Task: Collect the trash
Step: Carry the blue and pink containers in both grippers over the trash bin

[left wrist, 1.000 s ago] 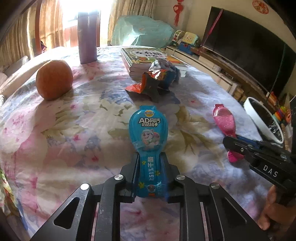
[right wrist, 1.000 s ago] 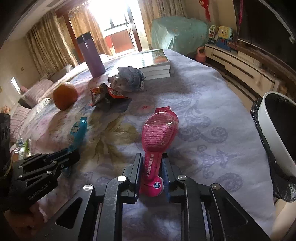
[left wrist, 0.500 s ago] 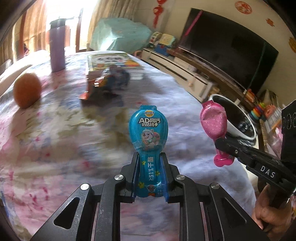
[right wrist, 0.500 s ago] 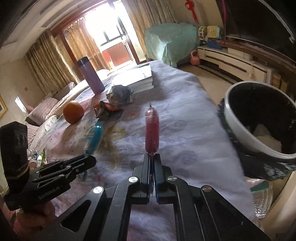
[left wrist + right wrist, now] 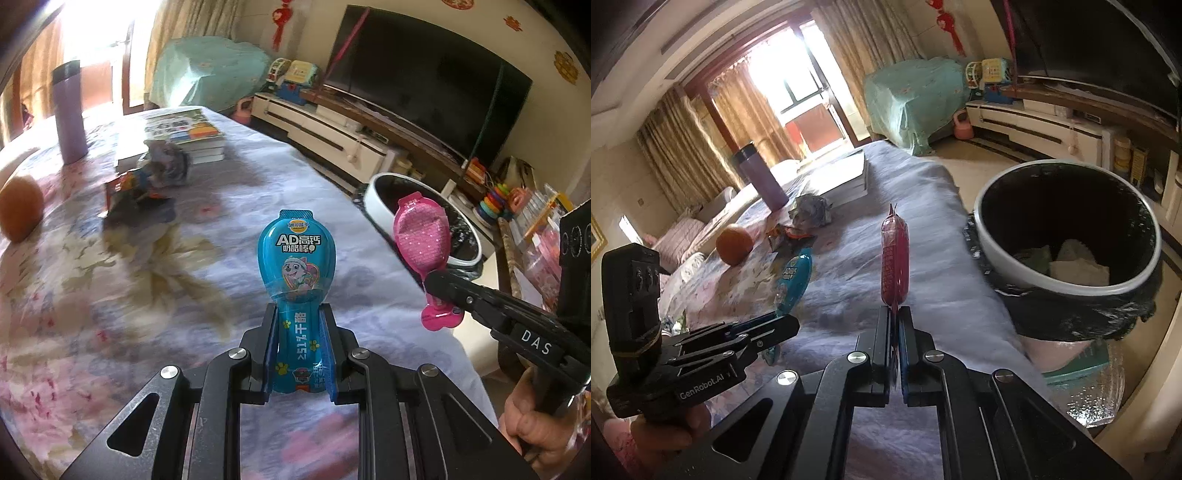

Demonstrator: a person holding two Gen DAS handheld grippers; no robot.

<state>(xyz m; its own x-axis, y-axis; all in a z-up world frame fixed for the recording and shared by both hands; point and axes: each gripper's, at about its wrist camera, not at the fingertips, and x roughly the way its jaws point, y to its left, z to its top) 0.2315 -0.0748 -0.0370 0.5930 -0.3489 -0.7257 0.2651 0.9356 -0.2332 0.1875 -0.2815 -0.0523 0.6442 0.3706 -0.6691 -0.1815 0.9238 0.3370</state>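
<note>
Trash in play is two flat, bulb-shaped plastic snack wrappers, one per hand. The blue cartoon-printed wrapper (image 5: pixel 296 273) is clamped by its narrow stem between the pads of the left tongs (image 5: pixel 297 354), its wide end pointing away from the camera, lifted clear above the counter covered with a pale floral cloth (image 5: pixel 110 295). The pink glittery wrapper (image 5: pixel 894 258) is pinched by its stem in the right tongs (image 5: pixel 894 354), whose jaws are squeezed nearly together on the thin plastic; from the right wrist it shows edge-on, and from the left wrist its broad face stands in front of the bin's rim. A hand (image 5: pixel 535 424) grips the right tool's handle at the lower right of the left-wrist view.

A round white trash bin lined with a black bag (image 5: pixel 982 229) stands just beside the counter's edge, to the right of the pink wrapper, with pale crumpled scraps (image 5: pixel 1075 266) at its bottom.

Farther back on the counter lie a crumpled orange-and-dark snack bag (image 5: pixel 136 188), a crumpled grey wrapper (image 5: pixel 810 214) touching a stack of books (image 5: pixel 184 136), an orange fruit (image 5: pixel 734 240) and an upright purple flask with a dark cap (image 5: pixel 761 177). A dark television (image 5: pixel 424 81) stands on a low white cabinet (image 5: pixel 332 129) along the wall.
</note>
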